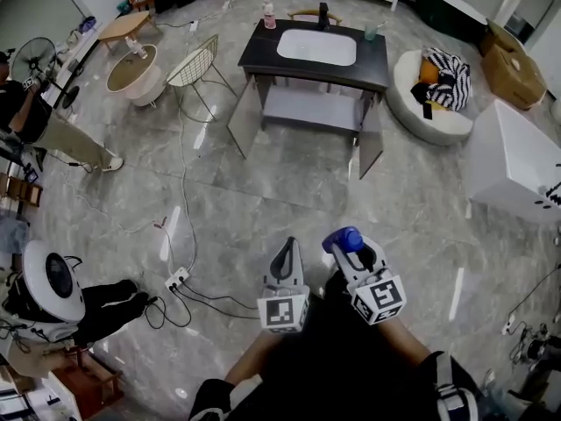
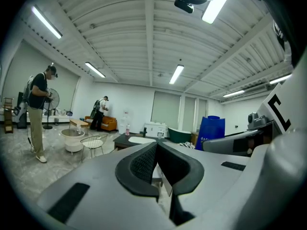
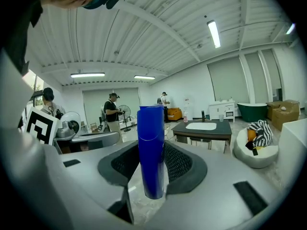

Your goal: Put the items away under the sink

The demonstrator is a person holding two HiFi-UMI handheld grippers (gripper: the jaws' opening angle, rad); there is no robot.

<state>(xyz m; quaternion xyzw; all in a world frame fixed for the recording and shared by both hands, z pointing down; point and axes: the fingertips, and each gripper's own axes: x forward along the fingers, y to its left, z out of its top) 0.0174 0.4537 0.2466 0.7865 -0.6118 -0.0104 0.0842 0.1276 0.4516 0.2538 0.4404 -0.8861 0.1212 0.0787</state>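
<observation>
My right gripper [image 1: 352, 251] is shut on a tall blue bottle [image 1: 342, 237], which stands upright between the ribbed pads [image 3: 178, 163] in the right gripper view. The same blue bottle [image 2: 212, 131] shows off to the right in the left gripper view. My left gripper [image 1: 287, 246] hangs beside it, shut, its pads [image 2: 144, 162] meeting at the tips with nothing between them. Both are held low over the marble floor. Well ahead stands the sink vanity [image 1: 263, 60] with a dark top, a white basin and both lower doors swung open onto a shelf [image 1: 307, 110].
On the vanity top are a pink bottle [image 1: 268, 14], a faucet [image 1: 323, 14] and a cup [image 1: 371, 32]. A wire chair [image 1: 193, 64] and round table [image 1: 136, 73] stand left of it, a white pouf [image 1: 412, 99] and white box [image 1: 517, 160] right. Cables and a power strip [image 1: 178, 279] lie front left.
</observation>
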